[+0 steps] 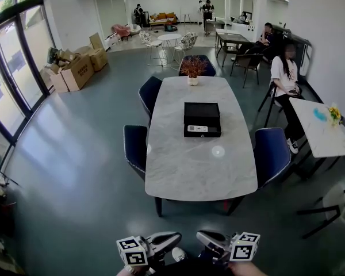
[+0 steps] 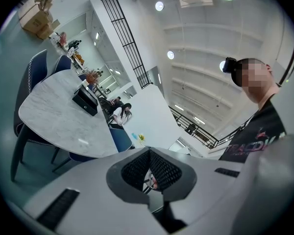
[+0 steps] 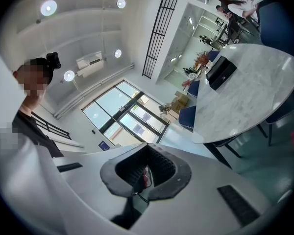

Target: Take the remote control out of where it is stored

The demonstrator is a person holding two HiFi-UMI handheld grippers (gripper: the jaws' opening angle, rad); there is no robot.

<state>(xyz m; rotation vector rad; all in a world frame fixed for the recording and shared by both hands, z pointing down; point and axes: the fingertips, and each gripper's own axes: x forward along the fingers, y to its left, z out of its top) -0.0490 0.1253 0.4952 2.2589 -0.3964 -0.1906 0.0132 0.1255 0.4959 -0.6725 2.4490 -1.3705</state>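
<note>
At the middle of the pale marbled surface (image 1: 201, 171), a low black box (image 1: 202, 112), set square to the surface's length. On the box's near face, a pale oblong strip (image 1: 198, 129), long axis crosswise, along the box's near edge. Too small to tell as the remote control or as a panel on the box, and neither end told from the other. Any print on the box too small to read. Beyond the box's far side, a potted plant (image 1: 192, 68) with reddish leaves. Well back from the box's near side, past the surface's end, left gripper (image 1: 171, 238) and right gripper (image 1: 202, 238), side by side and level. Fingers (image 2: 133, 171) of the left pressed together, nothing between them. Fingers (image 3: 162, 166) of the right likewise closed tight and empty. Pale lettering on the person's black shirt (image 2: 257, 136), cut off and not readable whole.
</note>
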